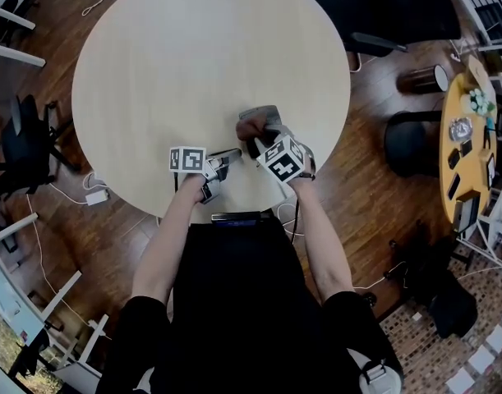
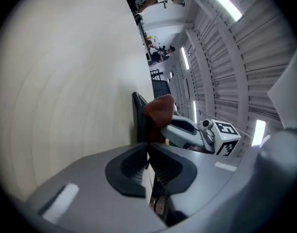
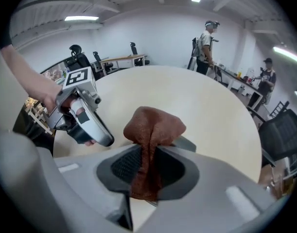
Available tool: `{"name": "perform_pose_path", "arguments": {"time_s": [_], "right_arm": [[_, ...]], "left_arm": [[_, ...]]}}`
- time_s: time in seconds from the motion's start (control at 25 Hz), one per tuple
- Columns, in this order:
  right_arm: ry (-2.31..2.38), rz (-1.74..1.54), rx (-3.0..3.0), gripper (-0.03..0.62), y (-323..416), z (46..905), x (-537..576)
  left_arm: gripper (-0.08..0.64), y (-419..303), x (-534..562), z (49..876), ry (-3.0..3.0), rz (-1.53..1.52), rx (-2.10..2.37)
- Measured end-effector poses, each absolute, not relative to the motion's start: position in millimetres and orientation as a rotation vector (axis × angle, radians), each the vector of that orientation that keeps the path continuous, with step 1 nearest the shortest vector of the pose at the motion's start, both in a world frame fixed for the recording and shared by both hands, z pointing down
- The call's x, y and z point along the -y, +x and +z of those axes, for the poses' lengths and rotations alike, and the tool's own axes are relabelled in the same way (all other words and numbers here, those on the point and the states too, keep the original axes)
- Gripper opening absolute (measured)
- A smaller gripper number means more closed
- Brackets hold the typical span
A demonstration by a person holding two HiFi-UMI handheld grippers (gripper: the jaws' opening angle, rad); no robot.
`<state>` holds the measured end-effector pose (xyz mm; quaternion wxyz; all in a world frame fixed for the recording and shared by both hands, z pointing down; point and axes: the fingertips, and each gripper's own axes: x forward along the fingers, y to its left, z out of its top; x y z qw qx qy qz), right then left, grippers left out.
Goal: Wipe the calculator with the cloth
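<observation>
- Calculator (image 1: pixel 261 112) is found near the front edge of the round table (image 1: pixel 193 48), just ahead of both grippers. Only its grey far end is seen past the cloth.
- Left gripper (image 2: pixel 148 152) is held low at the left, and its jaws are judged to be clamped on the calculator's near end — the thin dark body runs straight on from between them.
- The calculator's long axis is thus laid away from the left gripper, slanting toward the far right.
- Brown cloth (image 3: pixel 155 125) is bunched on top of the calculator and is pinched firmly in the closed jaws of the right gripper (image 3: pixel 148 152). That gripper is pointed steeply down and is judged the nearer tool for wiping.
- Strokes are best drawn along that axis. Bare tabletop is left beyond and to the right, while the table's edge lies close on the near side.
</observation>
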<state>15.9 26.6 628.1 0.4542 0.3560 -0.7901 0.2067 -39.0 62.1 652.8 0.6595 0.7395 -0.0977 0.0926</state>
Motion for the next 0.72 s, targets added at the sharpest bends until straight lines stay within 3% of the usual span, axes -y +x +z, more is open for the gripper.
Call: {"name": "perform_pose_path", "arguments": {"time_s": [0.36,0.72], "right_arm": [[0.675,0.556,1.932,0.089,1,647,-93],[0.9,0.61,1.963,0.089,20,638,-62]], "left_arm": [[0.005,-45,-57,656,1.644,0.169,0.256],[0.006,-26,-52,641,1.695,0.109,0.272]]}}
